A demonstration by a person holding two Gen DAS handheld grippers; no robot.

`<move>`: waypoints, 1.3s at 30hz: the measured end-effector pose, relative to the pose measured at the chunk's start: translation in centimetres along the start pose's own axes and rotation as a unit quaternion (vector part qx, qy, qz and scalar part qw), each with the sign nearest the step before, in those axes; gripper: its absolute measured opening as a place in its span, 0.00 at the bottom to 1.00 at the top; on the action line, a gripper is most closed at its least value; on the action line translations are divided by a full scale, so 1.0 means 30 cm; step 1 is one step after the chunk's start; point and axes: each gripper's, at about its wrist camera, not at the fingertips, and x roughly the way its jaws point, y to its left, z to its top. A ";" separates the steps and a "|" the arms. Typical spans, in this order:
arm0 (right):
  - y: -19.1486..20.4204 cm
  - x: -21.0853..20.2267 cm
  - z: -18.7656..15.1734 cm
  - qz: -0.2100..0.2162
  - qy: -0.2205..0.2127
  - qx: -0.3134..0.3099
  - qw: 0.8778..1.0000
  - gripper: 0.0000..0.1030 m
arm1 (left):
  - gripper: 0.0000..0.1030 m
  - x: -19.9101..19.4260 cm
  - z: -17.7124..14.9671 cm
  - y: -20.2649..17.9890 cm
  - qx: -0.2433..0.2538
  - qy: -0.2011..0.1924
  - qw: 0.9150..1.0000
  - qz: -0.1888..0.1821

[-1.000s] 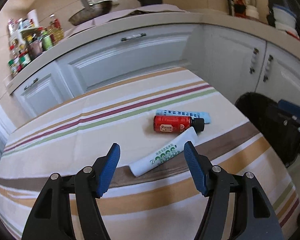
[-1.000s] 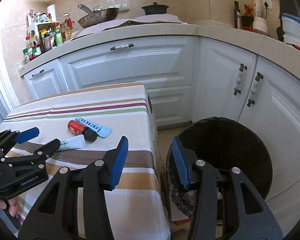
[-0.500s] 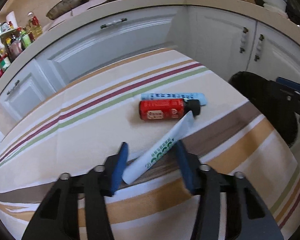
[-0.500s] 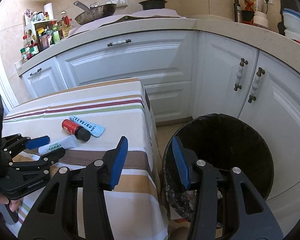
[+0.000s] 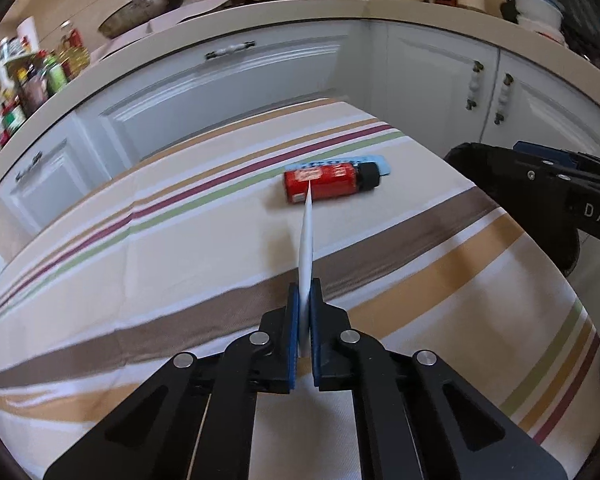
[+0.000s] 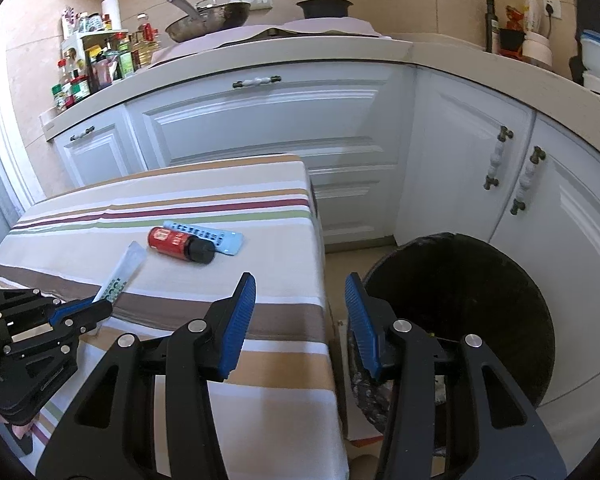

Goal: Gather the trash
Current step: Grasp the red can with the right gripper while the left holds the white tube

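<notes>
White kitchen cabinets [image 6: 268, 120] fill the background ahead of both tools, with a counter [image 6: 260, 54] on top carrying a pan [image 6: 208, 20], a dark pot [image 6: 324, 6] and a rack of bottles [image 6: 100, 60]. The tabletop [image 5: 140, 264], covered in a striped cloth, lies under and ahead of the left hand-held gripper [image 5: 305, 312] and to the left of the right hand-held gripper [image 6: 300, 320]. A black trash bin [image 6: 480, 300] stands on the floor just beside the tabletop, ahead and to the right of the right hand-held gripper, whose blue pads are spread wide with nothing between them. The left hand-held gripper is pressed together on the near end of a white tube [image 5: 307, 240], seen edge-on and pointing forward from it, apparently lifted off the cloth. Farther ahead of that tube lies a red bottle [image 5: 324, 186] with a black cap, on its side, and touching its far side a flat light-blue packet [image 6: 220, 238].
</notes>
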 end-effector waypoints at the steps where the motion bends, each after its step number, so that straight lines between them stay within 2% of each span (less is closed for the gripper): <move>1: 0.011 0.002 0.005 0.002 0.000 -0.004 1.000 0.44 | 0.05 -0.005 -0.004 0.009 -0.006 -0.001 1.000 0.002; 9: 0.112 0.066 0.046 0.027 0.011 -0.036 0.999 0.45 | 0.05 -0.052 -0.028 0.169 -0.085 -0.007 0.995 0.054; 12: 0.155 0.097 0.057 0.041 0.017 -0.047 0.998 0.52 | 0.05 -0.059 -0.041 0.241 -0.109 -0.007 0.991 0.078; 16: 0.209 0.149 0.076 0.057 0.032 -0.065 0.996 0.52 | 0.05 -0.062 -0.055 0.315 -0.131 -0.004 0.987 0.095; 23: 0.289 0.217 0.115 0.065 0.048 -0.100 0.992 0.52 | 0.05 -0.063 -0.081 0.372 -0.147 0.000 0.984 0.102; 30: 0.325 0.267 0.111 0.082 0.082 -0.119 0.986 0.52 | 0.05 -0.061 -0.096 0.397 -0.160 0.002 0.982 0.102; 34: 0.341 0.251 0.087 0.111 0.101 -0.120 0.981 0.52 | 0.05 -0.062 -0.103 0.406 -0.166 0.002 0.981 0.105; 39: 0.339 0.236 0.091 0.093 0.086 -0.118 0.985 0.52 | 0.05 -0.070 -0.108 0.420 -0.172 0.000 0.979 0.110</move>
